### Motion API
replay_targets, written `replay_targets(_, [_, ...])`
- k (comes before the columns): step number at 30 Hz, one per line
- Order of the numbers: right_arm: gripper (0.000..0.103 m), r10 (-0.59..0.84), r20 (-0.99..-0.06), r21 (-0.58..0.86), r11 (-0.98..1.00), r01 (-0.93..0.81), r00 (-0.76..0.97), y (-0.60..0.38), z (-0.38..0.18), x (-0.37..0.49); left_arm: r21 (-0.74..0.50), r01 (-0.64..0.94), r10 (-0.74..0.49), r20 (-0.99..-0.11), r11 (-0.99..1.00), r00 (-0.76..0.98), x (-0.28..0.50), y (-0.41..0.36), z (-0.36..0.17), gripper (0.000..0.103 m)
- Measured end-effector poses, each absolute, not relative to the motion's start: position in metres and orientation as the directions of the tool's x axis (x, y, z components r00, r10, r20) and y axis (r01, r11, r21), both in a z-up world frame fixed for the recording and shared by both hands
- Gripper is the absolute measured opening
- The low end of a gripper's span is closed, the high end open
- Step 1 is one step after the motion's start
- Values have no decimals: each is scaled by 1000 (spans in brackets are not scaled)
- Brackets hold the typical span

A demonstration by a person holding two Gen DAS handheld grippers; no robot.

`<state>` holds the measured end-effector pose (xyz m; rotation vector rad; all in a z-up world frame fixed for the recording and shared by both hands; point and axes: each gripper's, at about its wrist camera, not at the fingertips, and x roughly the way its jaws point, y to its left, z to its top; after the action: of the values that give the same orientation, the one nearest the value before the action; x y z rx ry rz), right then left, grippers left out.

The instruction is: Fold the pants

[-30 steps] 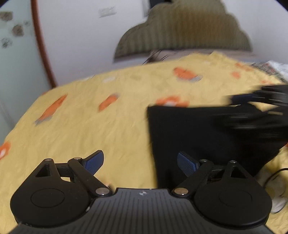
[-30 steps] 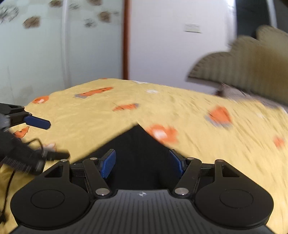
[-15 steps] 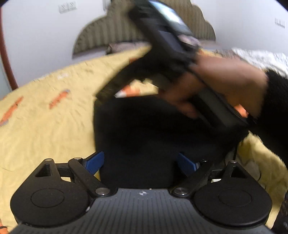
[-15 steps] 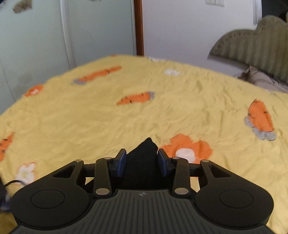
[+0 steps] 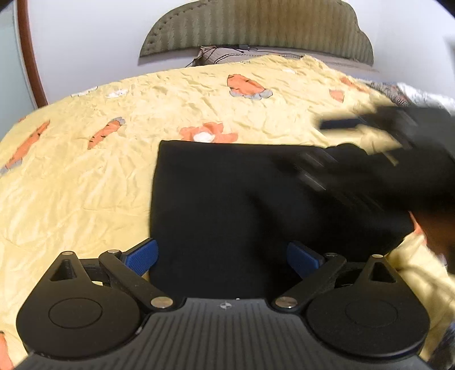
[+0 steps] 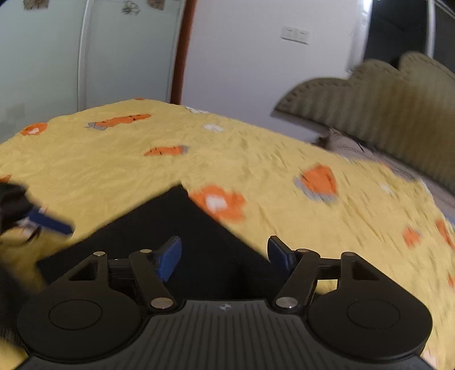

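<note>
Black pants (image 5: 227, 199) lie folded into a flat rectangle on the yellow bedspread (image 5: 85, 185). My left gripper (image 5: 223, 254) hovers over their near edge, its jaws opening wide; the cloth lies below the blue pads, untouched. In the right wrist view a far corner of the pants (image 6: 177, 216) points away from my right gripper (image 6: 226, 256), whose jaws are opening above the cloth and grip nothing. A blurred blue finger (image 5: 339, 124) of the right gripper shows at the right of the left wrist view. A blue finger (image 6: 49, 222) of the left gripper shows at the left edge.
The bedspread carries orange carrot and flower prints (image 6: 219, 203). A padded olive headboard (image 5: 256, 25) and a pillow (image 5: 227, 55) stand at the far end of the bed. White walls, a pale wardrobe door (image 6: 42, 71) and a brown door frame (image 6: 182, 51) lie beyond.
Half a second ago my right gripper was nearly closed around a corner of the pants; now it stands wider and the corner lies flat. The right hand has swung off to the right of the pants.
</note>
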<state>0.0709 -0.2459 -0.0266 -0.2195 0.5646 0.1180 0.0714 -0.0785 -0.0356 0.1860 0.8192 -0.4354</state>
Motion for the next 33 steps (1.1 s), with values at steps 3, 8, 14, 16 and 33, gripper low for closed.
replay_targets(3, [66,-29,-594,-182,978,-99,804,-265,-51,45,-8,434,-279,-776,901,566,77,-89,-42,100])
replay_targets(8, [79,-120,-570,-127,990,57,813,-287,-63,23,62,407,-209,-782,911,587,70,-96,-47,100])
replay_targets(14, [80,-76,-498,-19,997,77,864,-285,-46,-8,96,378,-166,-780,921,603,73,-97,-47,100])
replay_targets(16, [80,-88,-530,-45,996,75,843,-280,-56,-7,88,367,-163,-784,926,599,70,-97,-47,101])
replay_targets(33, [99,-200,-554,-91,979,180,808,-274,-79,-15,89,319,-152,-741,943,654,50,-86,-53,103])
